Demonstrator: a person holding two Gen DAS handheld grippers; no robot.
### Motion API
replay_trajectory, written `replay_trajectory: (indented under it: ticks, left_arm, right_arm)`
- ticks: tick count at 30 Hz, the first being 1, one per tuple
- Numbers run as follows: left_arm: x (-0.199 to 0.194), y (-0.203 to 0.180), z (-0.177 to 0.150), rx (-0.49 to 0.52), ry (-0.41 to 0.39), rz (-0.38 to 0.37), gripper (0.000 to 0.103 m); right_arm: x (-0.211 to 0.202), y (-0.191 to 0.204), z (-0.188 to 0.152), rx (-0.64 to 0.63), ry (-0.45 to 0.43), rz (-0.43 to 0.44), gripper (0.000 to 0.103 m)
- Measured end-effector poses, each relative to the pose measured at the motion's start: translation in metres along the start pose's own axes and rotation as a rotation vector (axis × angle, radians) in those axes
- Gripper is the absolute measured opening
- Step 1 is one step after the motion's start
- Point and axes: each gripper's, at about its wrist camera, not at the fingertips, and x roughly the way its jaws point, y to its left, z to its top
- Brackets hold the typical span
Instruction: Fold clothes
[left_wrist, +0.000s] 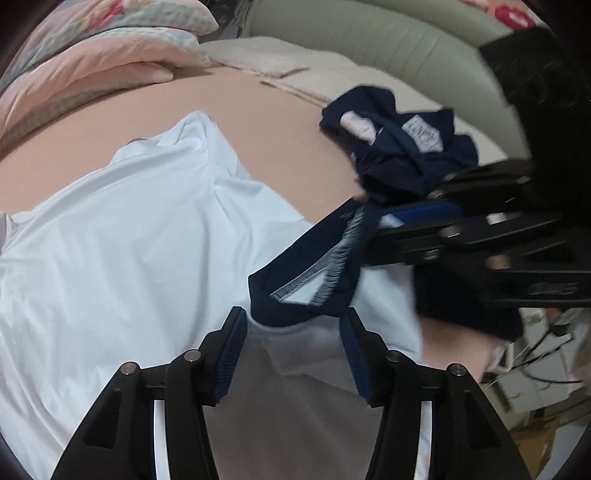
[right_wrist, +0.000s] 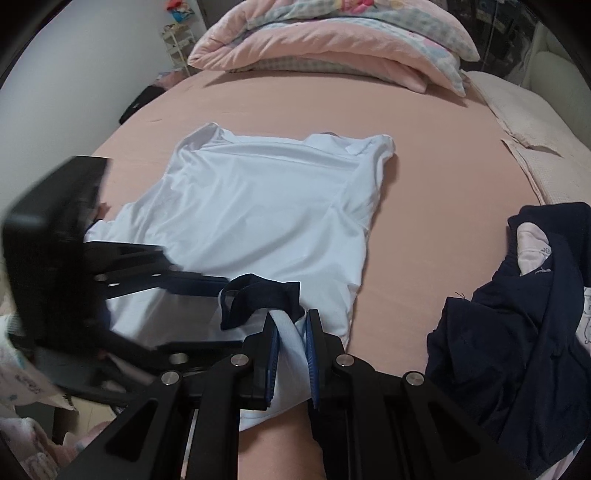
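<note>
A white shirt (right_wrist: 266, 206) with a navy collar (right_wrist: 266, 291) lies spread on the pink bed sheet (right_wrist: 424, 184). My right gripper (right_wrist: 291, 317) is shut on a bunch of the shirt's white fabric just below the collar. In the left wrist view it reaches in from the right (left_wrist: 373, 221) at the collar (left_wrist: 266, 295). My left gripper (left_wrist: 293, 314) stands open over the shirt (left_wrist: 129, 240) beside the collar, white cloth lying loose between its pads (left_wrist: 232, 354). From the right wrist view the left gripper (right_wrist: 229, 312) comes in from the left.
A crumpled navy garment (right_wrist: 517, 332) lies to the right on the bed, also visible as a dark heap (left_wrist: 399, 147). A pink folded quilt (right_wrist: 332, 40) sits at the far end. A beige blanket (right_wrist: 517, 122) runs along the right edge. Clutter (left_wrist: 535, 369) shows past the bed's near edge.
</note>
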Motion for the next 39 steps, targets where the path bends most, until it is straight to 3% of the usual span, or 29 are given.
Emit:
replay_trajectory:
  ticks: [4, 11, 13, 15, 18, 20, 25, 29, 32, 39]
  left_arm:
    - [0.003, 0.009, 0.001, -0.050, -0.014, -0.027, 0.049]
    - [-0.002, 0.014, 0.007, -0.100, -0.091, -0.177, 0.049]
    - [-0.003, 0.011, 0.006, -0.088, -0.118, -0.162, 0.046]
    - [-0.005, 0.010, 0.006, -0.095, -0.131, -0.138, 0.027]
    - [-0.006, 0.016, 0.007, -0.137, -0.131, -0.111, 0.016]
    - [-0.007, 0.020, 0.008, -0.153, -0.130, -0.100, 0.015]
    - [-0.009, 0.021, 0.013, -0.088, -0.106, 0.007, 0.014]
    - [-0.016, 0.022, 0.017, -0.037, -0.090, 0.081, 0.014]
    - [-0.020, 0.028, 0.020, -0.031, -0.078, 0.125, 0.014]
    - [-0.030, 0.047, 0.010, -0.172, -0.039, 0.020, 0.015]
  right_arm:
    - [-0.002, 0.000, -0.001, -0.009, 0.010, -0.005, 0.011]
    - [-0.004, 0.001, -0.002, -0.025, -0.001, 0.031, 0.012]
    - [-0.004, -0.001, -0.001, -0.014, -0.008, 0.026, 0.012]
    - [-0.004, -0.002, 0.001, -0.003, -0.012, 0.021, 0.012]
    - [0.002, -0.003, 0.003, 0.007, -0.004, -0.025, 0.012]
    - [0.005, -0.003, 0.005, 0.012, -0.001, -0.037, 0.012]
    - [0.011, 0.002, 0.011, 0.005, 0.003, -0.073, 0.012]
    - [0.019, 0.001, 0.016, -0.006, 0.032, -0.173, 0.012]
    - [0.023, -0.008, 0.018, 0.036, 0.039, -0.194, 0.012]
    - [0.027, -0.023, 0.016, 0.115, 0.034, -0.208, 0.012]
